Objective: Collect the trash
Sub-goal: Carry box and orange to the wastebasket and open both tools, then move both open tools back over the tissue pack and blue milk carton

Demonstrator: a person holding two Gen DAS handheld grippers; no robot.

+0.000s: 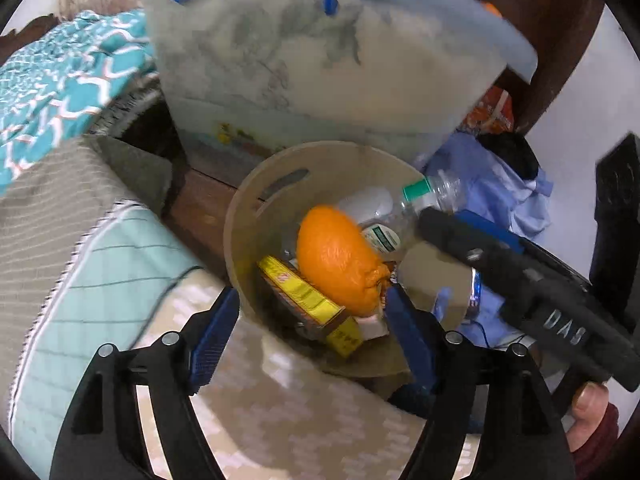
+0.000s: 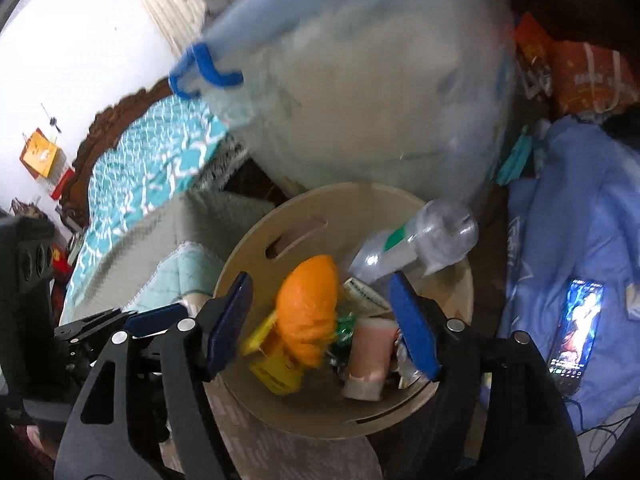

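Note:
A round beige bin (image 1: pixel 256 216) (image 2: pixel 360 208) stands beside the bed and holds trash: an orange crumpled bag (image 1: pixel 336 260) (image 2: pixel 308 304), a yellow box (image 1: pixel 304 292) (image 2: pixel 272 372), a pink cup (image 2: pixel 370 354). A clear plastic bottle with a green label (image 1: pixel 424 196) (image 2: pixel 416 244) lies tilted at the bin's far right rim, blurred. My left gripper (image 1: pixel 310 340) is open and empty above the bin's near rim. My right gripper (image 2: pixel 320 320) is open and empty over the bin; its fingers frame the trash. The right gripper's body (image 1: pixel 520 276) shows in the left wrist view.
A large translucent storage box with blue clips (image 1: pixel 320 60) (image 2: pixel 360 80) stands behind the bin. A bed with teal patterned bedding (image 1: pixel 60 92) (image 2: pixel 152 160) lies left. Blue cloth (image 2: pixel 568 216) with a lit phone (image 2: pixel 576 332) lies right. Orange snack bags (image 2: pixel 576 72) are at far right.

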